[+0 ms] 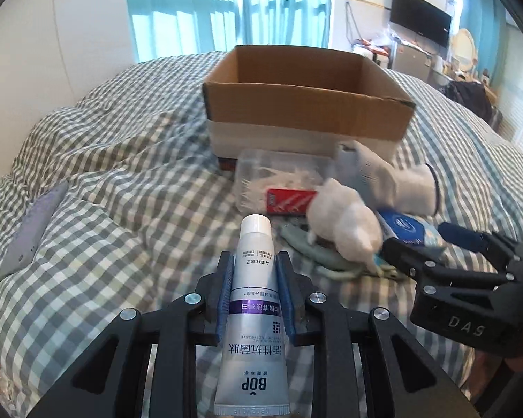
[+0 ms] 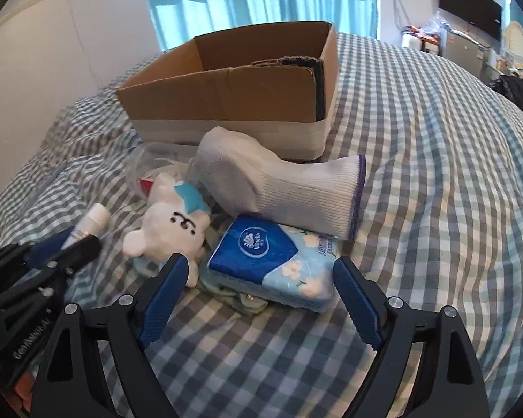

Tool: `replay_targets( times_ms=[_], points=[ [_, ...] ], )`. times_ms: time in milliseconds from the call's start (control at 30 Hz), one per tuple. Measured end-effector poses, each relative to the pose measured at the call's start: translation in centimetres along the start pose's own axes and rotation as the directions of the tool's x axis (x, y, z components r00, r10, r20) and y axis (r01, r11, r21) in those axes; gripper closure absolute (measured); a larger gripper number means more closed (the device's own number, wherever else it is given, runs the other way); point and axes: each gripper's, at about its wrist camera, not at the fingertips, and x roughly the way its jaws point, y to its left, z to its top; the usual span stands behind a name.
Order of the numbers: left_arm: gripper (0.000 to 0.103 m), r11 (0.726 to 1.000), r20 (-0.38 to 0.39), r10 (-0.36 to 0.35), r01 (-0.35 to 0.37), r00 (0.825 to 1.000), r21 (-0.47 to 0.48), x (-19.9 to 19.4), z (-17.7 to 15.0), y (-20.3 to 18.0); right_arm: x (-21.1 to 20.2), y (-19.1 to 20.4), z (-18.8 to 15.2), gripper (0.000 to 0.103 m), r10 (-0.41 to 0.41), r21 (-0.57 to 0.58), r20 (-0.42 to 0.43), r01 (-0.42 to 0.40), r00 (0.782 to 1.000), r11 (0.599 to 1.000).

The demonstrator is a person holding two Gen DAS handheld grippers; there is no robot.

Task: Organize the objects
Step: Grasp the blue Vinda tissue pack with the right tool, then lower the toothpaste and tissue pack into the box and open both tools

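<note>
The toothpaste tube (image 1: 252, 299), smooth and glossy, was clamped between the pads of the left gripper (image 1: 254, 278), its long axis running along the fingers, its cap pointed toward the open cardboard box (image 1: 307, 104) ahead on the checked bedcover (image 1: 122, 181). The soft tissue pack (image 2: 272, 261) lay just ahead of the right gripper (image 2: 261, 292), whose jaws stood wide apart. A ribbed white sock (image 2: 282, 188) and a plush toy (image 2: 167, 230) were crowded beside it.

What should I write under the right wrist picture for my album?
Open right tool hovers at a tissue pack beside a white plush toy, a sock and a cardboard box.
</note>
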Motion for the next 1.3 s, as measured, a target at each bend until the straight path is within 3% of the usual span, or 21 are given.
replay_targets(
  times_ms=[167, 233, 433, 767, 1300],
  points=[
    [0.078, 1.0, -0.011, -0.002, 0.002, 1.0, -0.012, 0.7, 0.1, 0.2, 0.8, -0.1, 0.3, 0.018, -0.045, 0.035, -0.007, 0.045, 0.999, 0.998],
    [0.078, 1.0, -0.015, -0.002, 0.002, 1.0, -0.012, 0.9, 0.0, 0.3, 1.3, -0.2, 0.2, 0.028, -0.054, 0.047, -0.023, 0.055, 0.998, 0.997],
    [0.078, 1.0, -0.03, -0.018, 0.017, 0.999, -0.013, 1.2, -0.4, 0.1, 0.8, -0.3, -0.4, 0.029, -0.056, 0.014, -0.013, 0.056, 0.998, 0.998],
    [0.078, 0.999, -0.011, -0.04, 0.04, 0.999, -0.013, -0.1, -0.5, -0.3, -2.2, 0.1, -2.6, 0.03, -0.071, -0.014, 0.018, 0.071, 0.997, 0.997],
    [0.078, 0.997, 0.086, -0.081, 0.082, 0.993, -0.01, -4.3, 1.2, -0.4, -8.9, 2.0, -2.3, 0.03, -0.043, -0.062, 0.131, 0.052, 0.99, 0.997]
  ],
)
